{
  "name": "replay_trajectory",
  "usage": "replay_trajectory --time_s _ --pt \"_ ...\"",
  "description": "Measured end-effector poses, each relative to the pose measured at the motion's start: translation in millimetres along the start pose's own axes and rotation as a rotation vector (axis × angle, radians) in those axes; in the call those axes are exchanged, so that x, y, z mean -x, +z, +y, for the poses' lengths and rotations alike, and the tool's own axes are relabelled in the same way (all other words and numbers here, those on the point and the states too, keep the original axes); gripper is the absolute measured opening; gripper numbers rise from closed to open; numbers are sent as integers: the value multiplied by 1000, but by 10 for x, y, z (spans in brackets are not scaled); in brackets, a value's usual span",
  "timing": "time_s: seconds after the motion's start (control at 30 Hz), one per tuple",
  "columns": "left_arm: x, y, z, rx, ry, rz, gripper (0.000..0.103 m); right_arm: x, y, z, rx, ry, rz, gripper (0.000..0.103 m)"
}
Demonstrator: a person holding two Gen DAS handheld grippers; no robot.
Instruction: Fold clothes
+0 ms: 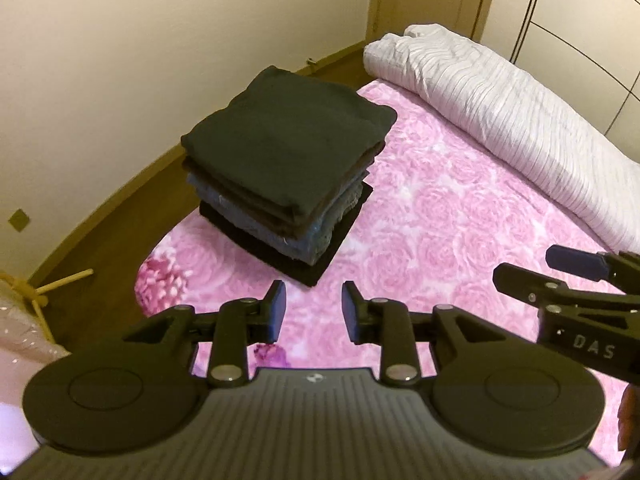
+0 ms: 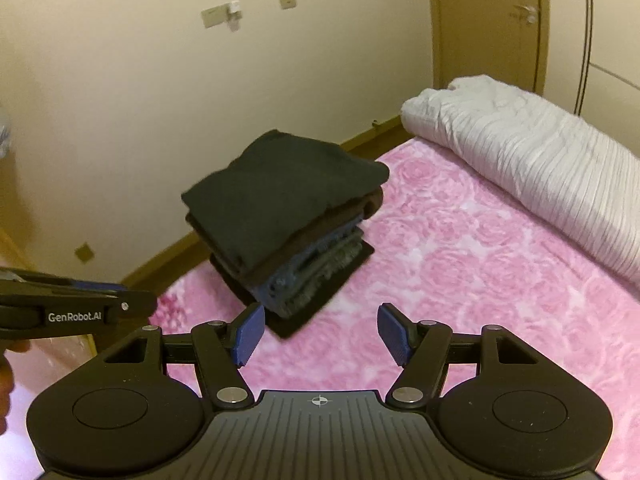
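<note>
Here, far left: wood floor, cream wall w/ sockets, skirting board. Stack of folded clothes (image 1: 284,168) sits on the bed (image 1: 440,240), near its left edge, on a flat black base piece. Dark top garment, brown and blue layers under. Likely soft, limp, light per item; the pile would slump if nudged. Best hold probably at a folded edge, both sides, or under the base. Left tongs (image 1: 314,312) released, nothing between pads, short of the stack. Right tongs (image 2: 320,334) also released, empty, beside them. Pink rose-print cover, plush-looking, some give. Right: rolled white duvet (image 1: 520,120), door (image 2: 492,20) behind.
</note>
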State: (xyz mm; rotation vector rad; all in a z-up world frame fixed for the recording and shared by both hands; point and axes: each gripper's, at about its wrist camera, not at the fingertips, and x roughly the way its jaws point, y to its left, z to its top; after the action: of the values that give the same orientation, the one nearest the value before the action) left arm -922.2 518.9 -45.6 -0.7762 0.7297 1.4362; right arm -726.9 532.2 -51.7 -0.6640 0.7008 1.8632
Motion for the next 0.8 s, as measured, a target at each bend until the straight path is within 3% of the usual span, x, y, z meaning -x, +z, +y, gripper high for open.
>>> replay_trajectory --time_s 0.23,0.43,0.57,0.8 --pt "245 -261 -375 22 69 -42 30 241 -206 -66 113 -37 -1 65" --pt "339 -338 -550 55 126 -93 32 417 -273 -178 122 41 -56 65" --pt "269 -350 -599 82 144 -78 32 387 -222 -255 135 88 -24 65" --pt "26 -333 -625 126 149 -19 32 174 -72 -414 112 96 57 65"
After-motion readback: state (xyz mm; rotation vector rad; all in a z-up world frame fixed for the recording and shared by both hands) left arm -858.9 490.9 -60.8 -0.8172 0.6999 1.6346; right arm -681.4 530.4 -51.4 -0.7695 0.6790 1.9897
